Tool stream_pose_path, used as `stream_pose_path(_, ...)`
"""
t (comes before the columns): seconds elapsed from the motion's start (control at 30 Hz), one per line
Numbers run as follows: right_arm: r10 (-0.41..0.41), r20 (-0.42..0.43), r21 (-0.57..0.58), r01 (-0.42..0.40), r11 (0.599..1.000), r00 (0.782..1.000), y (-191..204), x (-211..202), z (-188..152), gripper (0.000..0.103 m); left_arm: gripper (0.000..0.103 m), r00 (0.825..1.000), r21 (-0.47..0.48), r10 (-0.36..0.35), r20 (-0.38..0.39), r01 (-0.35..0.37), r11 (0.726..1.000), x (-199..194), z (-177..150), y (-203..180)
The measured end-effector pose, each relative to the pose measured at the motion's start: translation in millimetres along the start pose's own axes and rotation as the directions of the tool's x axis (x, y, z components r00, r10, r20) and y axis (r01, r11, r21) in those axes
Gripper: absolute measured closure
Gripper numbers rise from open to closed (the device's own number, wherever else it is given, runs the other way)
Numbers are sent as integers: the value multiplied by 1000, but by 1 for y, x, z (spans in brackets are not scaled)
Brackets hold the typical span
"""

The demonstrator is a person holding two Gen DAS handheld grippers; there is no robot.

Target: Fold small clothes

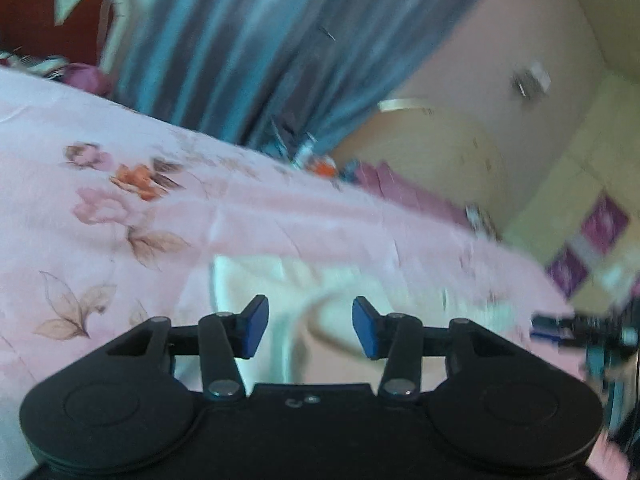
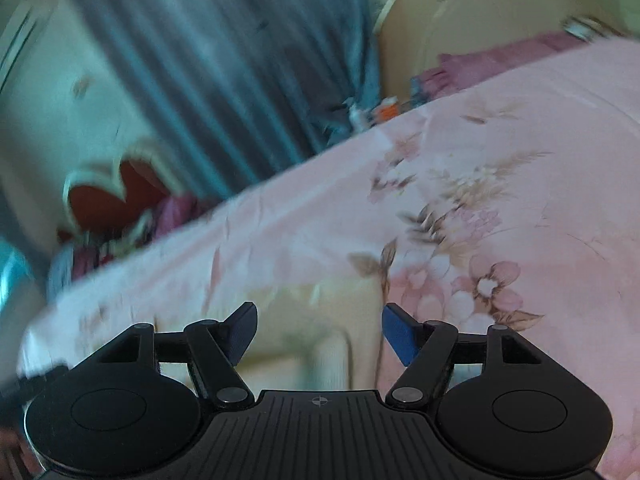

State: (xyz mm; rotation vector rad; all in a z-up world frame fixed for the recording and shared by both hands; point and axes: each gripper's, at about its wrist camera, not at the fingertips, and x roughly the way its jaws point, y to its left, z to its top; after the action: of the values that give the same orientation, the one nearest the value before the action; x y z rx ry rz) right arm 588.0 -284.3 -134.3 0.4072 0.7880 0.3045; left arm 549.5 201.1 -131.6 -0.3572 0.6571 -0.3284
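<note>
A small pale cream garment (image 1: 304, 292) lies on the pink flowered bedsheet (image 1: 160, 208). In the left wrist view my left gripper (image 1: 310, 326) hovers over it, open, its blue pads apart and nothing pinched between them. The right wrist view shows the same garment (image 2: 312, 320) under my right gripper (image 2: 318, 332), which is open wider, with only cloth lying below the gap. Both pictures are blurred. The other gripper shows as a dark shape (image 1: 580, 332) at the right edge of the left wrist view.
A blue-grey curtain (image 1: 260, 48) hangs behind the bed. A red and white headboard (image 1: 52, 12) stands at one end, with purple cloth (image 1: 84, 76) beside it. Small clutter (image 2: 376, 114) lies at the bed's far edge. The sheet (image 2: 500, 200) spreads around the garment.
</note>
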Motion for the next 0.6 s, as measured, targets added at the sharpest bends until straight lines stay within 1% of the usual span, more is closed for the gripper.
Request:
stream_pose_path(0.07,-30,-58,-82,25,996,998,11,18,-3,34,60,998,52,12,-63,-9,999,17,1,-8)
stream_pose_path(0.1,-51,-64,-103,44,994,997,15,26,-3,34,60,996,57,28,-82,-24,998,28,2,-10)
stream_pose_path(0.13,-87,-62,-114,80,990,994,20,35,-2,43,60,995,54,63,-83,-59,997,37,5,-11)
stream_pose_path(0.17,-144,-52,-103,139,985,988,21,42,0,52,60,993,36,101,-69,-98,994,43,7,-9)
stream_pose_path(0.2,-185,-41,-73,182,981,982,19,46,2,53,60,992,1,112,-53,-112,994,48,11,-5)
stream_pose_path(0.23,-192,-23,-17,192,981,981,13,46,6,54,60,993,-51,109,-36,-110,993,50,14,-1)
stream_pose_path(0.27,-182,0,34,182,983,983,8,43,8,55,60,996,-103,89,-9,-90,991,47,18,3)
stream_pose_path(0.3,-169,21,66,167,984,985,5,39,11,55,59,998,-131,65,18,-63,989,43,19,6)
stream_pose_path(0.33,-146,30,76,143,987,989,4,35,12,55,59,998,-137,61,32,-56,989,39,20,6)
stream_pose_path(0.37,-125,29,66,123,990,992,5,33,13,55,59,998,-122,60,33,-56,991,37,21,5)
stream_pose_path(0.43,-115,11,18,115,993,993,10,34,12,55,59,998,-78,61,16,-60,995,36,20,1)
stream_pose_path(0.5,-112,-23,-7,112,994,993,12,41,13,54,62,997,-43,70,-22,-70,997,43,19,-1)
stream_pose_path(0.57,-115,-55,-15,115,993,992,12,50,13,55,70,996,-32,67,-58,-69,997,50,19,-1)
stream_pose_path(0.6,-118,-70,-21,117,993,991,13,54,11,55,79,994,-25,69,-81,-72,997,54,18,-2)
